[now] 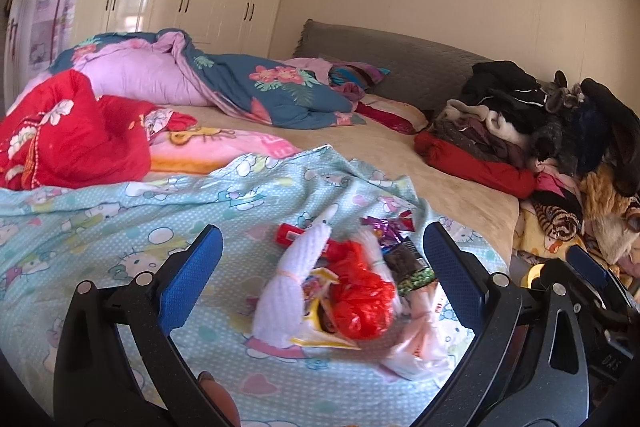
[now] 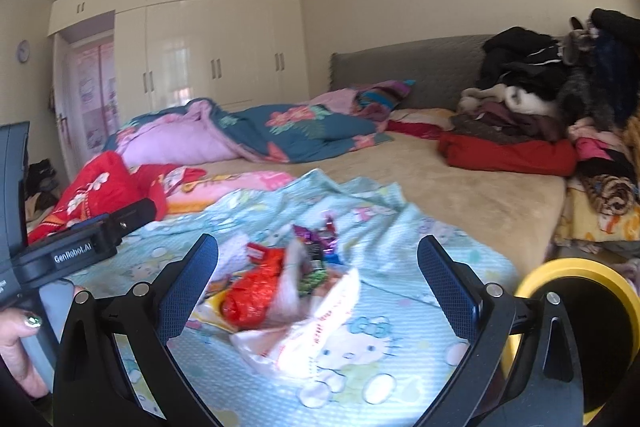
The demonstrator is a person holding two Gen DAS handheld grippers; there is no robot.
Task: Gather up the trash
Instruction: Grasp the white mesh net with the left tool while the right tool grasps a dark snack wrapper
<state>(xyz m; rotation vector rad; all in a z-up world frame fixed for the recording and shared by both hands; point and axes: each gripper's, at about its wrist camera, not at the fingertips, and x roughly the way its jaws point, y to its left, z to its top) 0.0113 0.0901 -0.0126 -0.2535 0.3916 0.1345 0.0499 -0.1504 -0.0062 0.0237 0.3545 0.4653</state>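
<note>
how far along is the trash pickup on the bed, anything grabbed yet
Nothing looks collected yet. The trash pile lies loose on the light blue cartoon sheet: a red plastic bag, white bags and shiny wrappers. In hand: nothing; the left gripper and right gripper are both open, framing the pile. A yellow-rimmed bin waits at the right. The whole pile is left.

Bed (image 2: pixel 480 195), tan cover, grey headboard (image 2: pixel 400 71). Near end: pale blue cartoon sheet (image 2: pixel 380 367), rumpled. Trash pile (image 2: pixel 280 287) lies on the sheet: red bag, white bag, wrappers. Left: red quilt (image 1: pixel 72 135). Far side: blue floral quilt (image 1: pixel 256 87). Right: clothes heap (image 1: pixel 540 131).
</note>
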